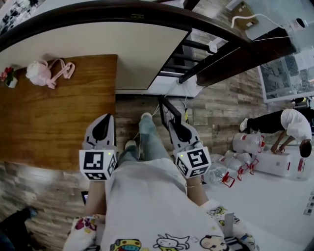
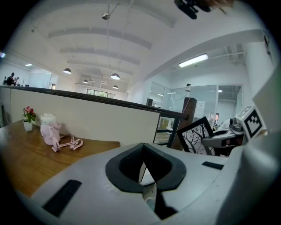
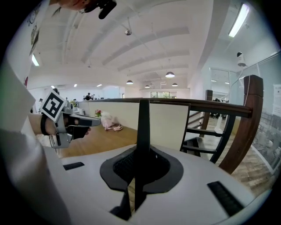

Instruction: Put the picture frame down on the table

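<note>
Nearest the person, the right gripper (image 1: 177,128) is clenched on the picture frame (image 1: 164,109). In the right gripper view its jaws press together on the frame's lower edge, and the frame (image 3: 142,132) rises from them as a thin black bar seen edge-on. The frame is held upright in the air over the plank floor (image 1: 216,112), to the right of the table (image 1: 54,122) and not touching it. In the left gripper view the frame (image 2: 197,134) shows its face, a black border around a picture of bare branches. The left gripper (image 1: 101,128) hovers at the table's near right corner. Its jaws meet at the tips with nothing between them. Farther along the wooden tabletop, well apart from both grippers, a pink pouch (image 1: 41,73) lies with its straps loose. A small pot of flowers (image 1: 7,78) stands just left of it. Behind the table runs a pale low wall topped by a dark curved handrail (image 1: 122,10). Off to the far right, a person in a white shirt (image 1: 292,125) bends over white bags and boxes (image 1: 245,152) on the floor.
</note>
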